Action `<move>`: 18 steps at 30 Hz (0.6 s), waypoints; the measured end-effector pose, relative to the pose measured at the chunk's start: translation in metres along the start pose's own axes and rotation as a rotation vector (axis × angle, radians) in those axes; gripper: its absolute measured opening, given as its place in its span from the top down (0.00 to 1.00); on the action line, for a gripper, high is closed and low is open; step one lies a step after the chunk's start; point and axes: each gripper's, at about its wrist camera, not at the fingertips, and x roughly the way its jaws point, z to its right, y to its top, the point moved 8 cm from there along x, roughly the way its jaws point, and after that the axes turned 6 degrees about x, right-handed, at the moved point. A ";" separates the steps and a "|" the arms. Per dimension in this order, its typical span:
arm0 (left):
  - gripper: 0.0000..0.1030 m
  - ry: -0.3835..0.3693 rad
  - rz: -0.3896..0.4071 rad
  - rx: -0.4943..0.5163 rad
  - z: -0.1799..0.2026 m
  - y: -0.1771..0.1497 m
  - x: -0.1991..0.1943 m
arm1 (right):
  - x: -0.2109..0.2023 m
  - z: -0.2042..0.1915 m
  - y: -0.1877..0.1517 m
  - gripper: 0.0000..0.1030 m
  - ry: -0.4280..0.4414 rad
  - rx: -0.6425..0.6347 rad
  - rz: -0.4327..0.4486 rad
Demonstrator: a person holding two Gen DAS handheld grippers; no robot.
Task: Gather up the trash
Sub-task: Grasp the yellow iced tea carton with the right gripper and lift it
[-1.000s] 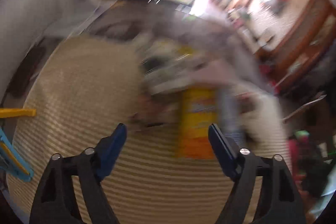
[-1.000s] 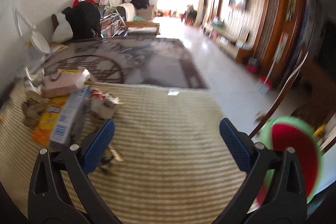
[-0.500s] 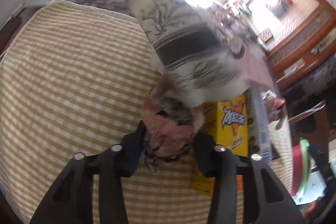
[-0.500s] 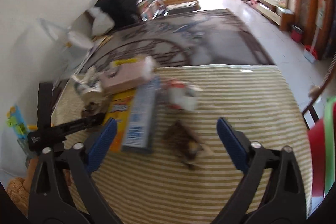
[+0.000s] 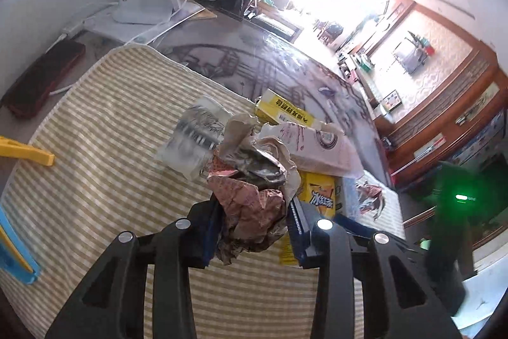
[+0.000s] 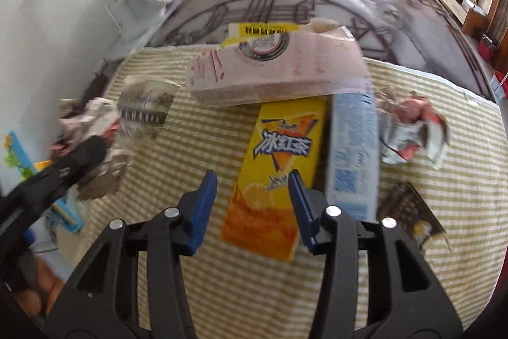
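My left gripper [image 5: 254, 221] is shut on a crumpled brown and pink wrapper wad [image 5: 254, 189] and holds it above the striped mat [image 5: 104, 148]. It also shows in the right wrist view [image 6: 95, 148], blurred. My right gripper [image 6: 252, 199] is partly closed, its jaws standing over the near end of a flat yellow-orange drink carton [image 6: 276, 173] without clearly gripping it. Beside the carton lie a pale blue box [image 6: 352, 148], a pink box [image 6: 276, 72], a yellow box [image 6: 263, 29] and a crumpled red-white wrapper [image 6: 412, 129].
A dark torn packet [image 6: 409, 212] lies on the mat at the right. A clear printed wrapper [image 5: 193, 138] lies left of the pile. Yellow [image 5: 25, 150] and blue [image 5: 16, 247] plastic pieces sit at the mat's left edge. A patterned rug [image 6: 317, 2] lies beyond.
My left gripper has lifted the wad clear of the mat. My right gripper has swung left and down over the yellow-orange carton, and its jaws have narrowed from wide open.
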 end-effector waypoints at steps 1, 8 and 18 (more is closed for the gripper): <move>0.66 -0.008 0.000 -0.008 -0.001 0.001 0.000 | 0.002 0.002 0.003 0.56 -0.019 0.008 0.015; 0.66 -0.042 0.005 -0.019 0.000 -0.008 -0.010 | 0.012 0.005 0.020 0.44 -0.135 0.022 0.025; 0.65 -0.052 -0.006 -0.034 -0.001 -0.009 -0.006 | 0.019 0.000 0.001 0.43 -0.079 -0.026 -0.031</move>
